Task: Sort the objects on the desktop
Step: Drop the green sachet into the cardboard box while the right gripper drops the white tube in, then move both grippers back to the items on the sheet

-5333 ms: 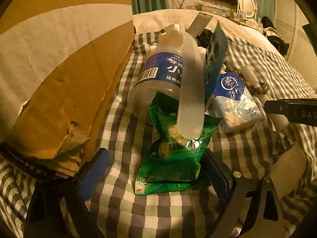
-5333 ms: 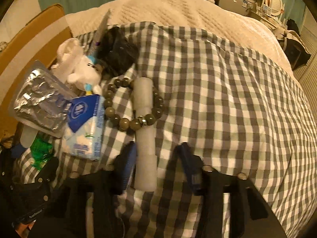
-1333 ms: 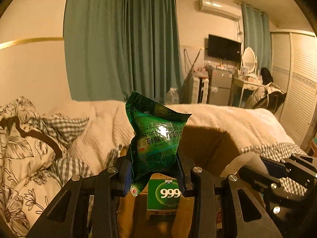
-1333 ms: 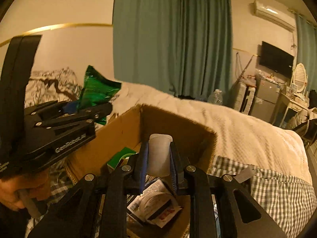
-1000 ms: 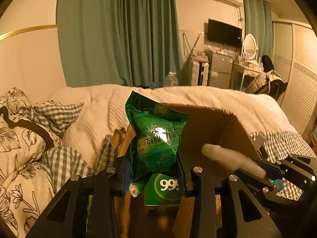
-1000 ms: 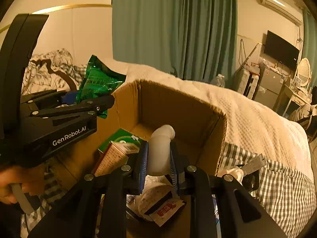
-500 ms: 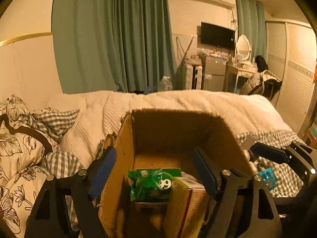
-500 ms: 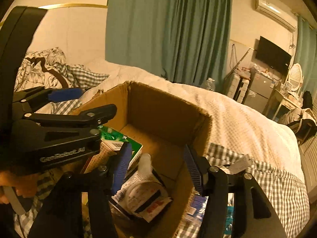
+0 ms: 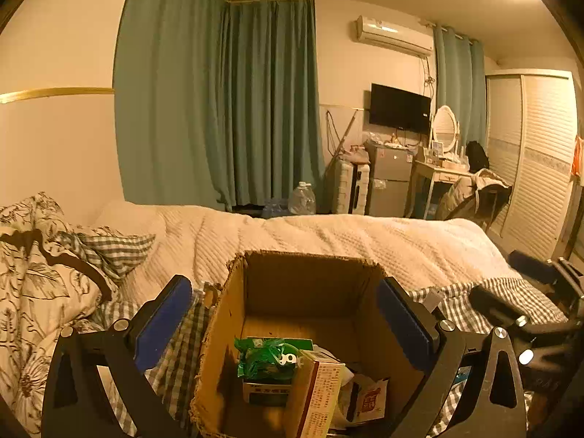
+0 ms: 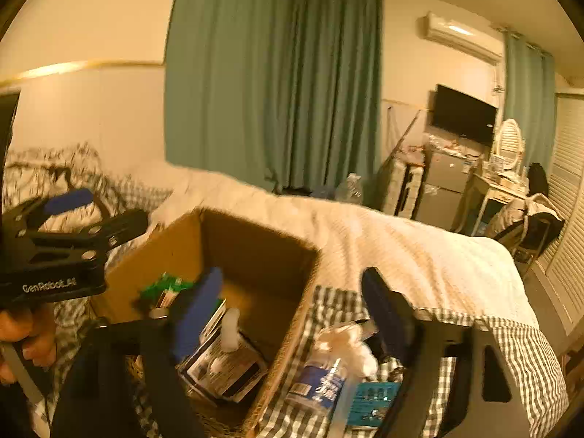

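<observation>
i have both grippers hanging over the cardboard box [image 9: 233,314] that sits on the bed [image 9: 365,237]. my left gripper [image 9: 288,323] has its jaws spreading apart, blue pads wide on either side of the box's opening, and nothing is between them. the green snack packet [image 9: 264,359] lies inside the box, resting on top of a green-and-white carton [image 9: 266,388], with a tall orange-and-white carton [image 9: 317,390] leaning just beside it and a crumpled white wrapper [image 9: 368,398] to its right.

my right gripper [image 10: 292,303] is also opening, its pads apart and empty. under it, in the box, the white tube [image 10: 230,328] stands tilted among flat packets [image 10: 222,368]. i see the left gripper's black frame at the left of that view, with a hand [image 10: 25,339] on its handle.

outside the box, on the checked cloth [image 10: 503,346], a plastic bottle with a blue label [image 10: 321,383] lies touching the box's near corner, a teal card [image 10: 372,398] just beside it.
</observation>
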A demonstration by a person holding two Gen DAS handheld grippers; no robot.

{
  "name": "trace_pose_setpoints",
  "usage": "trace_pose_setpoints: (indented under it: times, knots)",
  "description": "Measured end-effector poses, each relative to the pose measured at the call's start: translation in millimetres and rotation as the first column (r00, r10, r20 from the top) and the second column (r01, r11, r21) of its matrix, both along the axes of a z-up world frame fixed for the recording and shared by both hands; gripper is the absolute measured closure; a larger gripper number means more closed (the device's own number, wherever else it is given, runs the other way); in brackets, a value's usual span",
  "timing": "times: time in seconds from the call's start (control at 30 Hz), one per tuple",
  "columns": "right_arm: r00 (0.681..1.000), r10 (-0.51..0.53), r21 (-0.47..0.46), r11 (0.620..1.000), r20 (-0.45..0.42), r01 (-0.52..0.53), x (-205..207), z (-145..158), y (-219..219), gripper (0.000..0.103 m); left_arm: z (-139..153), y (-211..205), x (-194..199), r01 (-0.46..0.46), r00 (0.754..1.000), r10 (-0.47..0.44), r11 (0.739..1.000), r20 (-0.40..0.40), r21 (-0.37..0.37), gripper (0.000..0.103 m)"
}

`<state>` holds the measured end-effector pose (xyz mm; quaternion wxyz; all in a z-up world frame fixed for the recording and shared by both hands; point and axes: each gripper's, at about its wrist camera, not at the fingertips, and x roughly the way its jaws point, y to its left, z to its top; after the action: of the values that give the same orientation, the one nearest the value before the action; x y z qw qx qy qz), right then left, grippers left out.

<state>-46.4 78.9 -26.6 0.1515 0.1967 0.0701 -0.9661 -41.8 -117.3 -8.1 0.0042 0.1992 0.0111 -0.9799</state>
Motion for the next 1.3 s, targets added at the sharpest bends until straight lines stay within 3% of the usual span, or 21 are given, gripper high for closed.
trace_pose_setpoints:
  times: [0.3, 0.67, 0.9, 1.03, 1.3]
  knots:
    - [0.993, -0.104, -0.075, 0.992, -0.056, 0.100, 18.3, 24.4, 41.2, 0.000, 19.9, 5.5, 26.4, -0.041, 0.997, 0.045, 0.997, -0.056, 0.063, 0.000]
    - [0.982, -0.169, -0.024, 0.985, -0.088, 0.168, 46.3, 24.6, 71.0, 0.000, 29.6, 30.7, 56.0, -0.075, 0.990, 0.084, 0.994, -0.116, 0.079, 0.000]
    - [0.982, -0.186, -0.040, 0.982, -0.044, 0.184, 41.8, 14.0, 94.8, 0.000, 17.6, 50.3, 60.1, -0.061, 0.991, 0.072, 0.993, -0.113, 0.101, 0.000]
    - [0.981, -0.196, -0.068, 0.978, -0.004, 0.196, 38.1, 7.6, 110.9, 0.000, 3.1, 66.0, 61.2, -0.107, 0.987, 0.118, 0.989, -0.106, 0.102, 0.000]
    - [0.979, -0.195, -0.075, 0.977, 0.062, 0.200, 26.3, -10.0, 127.9, 0.000, -33.1, 110.5, 61.3, 0.017, 0.998, -0.013, 0.998, -0.055, 0.063, 0.000]
